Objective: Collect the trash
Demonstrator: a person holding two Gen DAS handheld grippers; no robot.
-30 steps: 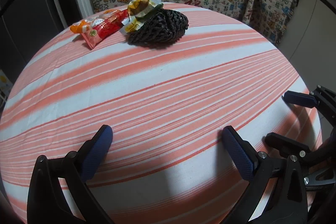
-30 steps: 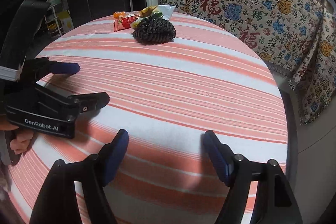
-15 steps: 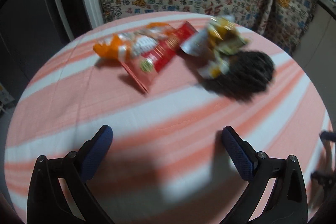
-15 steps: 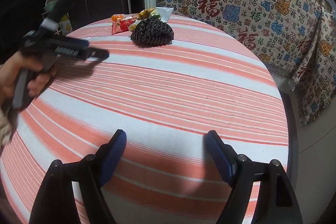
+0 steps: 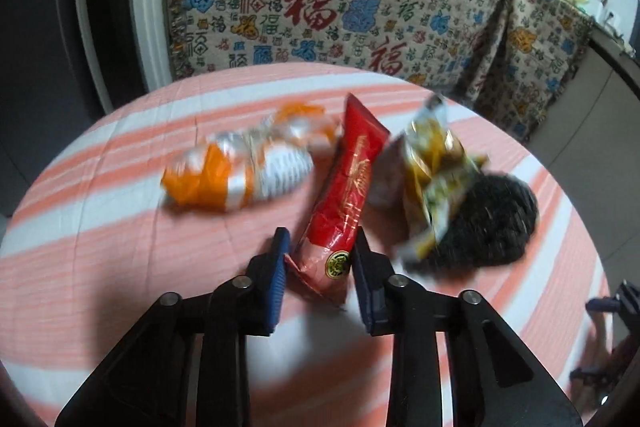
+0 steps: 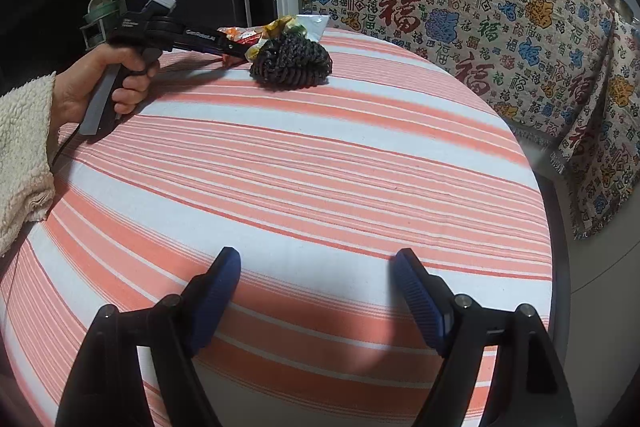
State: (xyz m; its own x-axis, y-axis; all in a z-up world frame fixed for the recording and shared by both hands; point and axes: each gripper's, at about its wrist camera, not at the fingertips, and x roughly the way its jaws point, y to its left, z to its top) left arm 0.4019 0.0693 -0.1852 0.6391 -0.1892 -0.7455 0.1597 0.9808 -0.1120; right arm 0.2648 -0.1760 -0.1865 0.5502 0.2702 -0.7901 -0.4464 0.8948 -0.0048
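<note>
My left claw (image 5: 318, 259) is angled down at the far side, its blue pads having just been closing in; a red wrapper (image 5: 344, 203) sits between them, both pads against its near end. My left hand (image 6: 108, 83) grips the handle, a fleecy cream sleeve (image 6: 24, 155) at the wrist. My right claw (image 6: 316, 291) hangs near, tilted downward, pads spread wide, nothing between them.

red wrapper (image 5: 344, 211) lies lengthwise on the striped cloth, gold seal at its near end. orange-and-white packet (image 5: 240, 167) lies crumpled just to its left, yellow wrapper (image 5: 432, 171) leans on the black foam net (image 5: 496, 223) on the right (all blurred).
</note>
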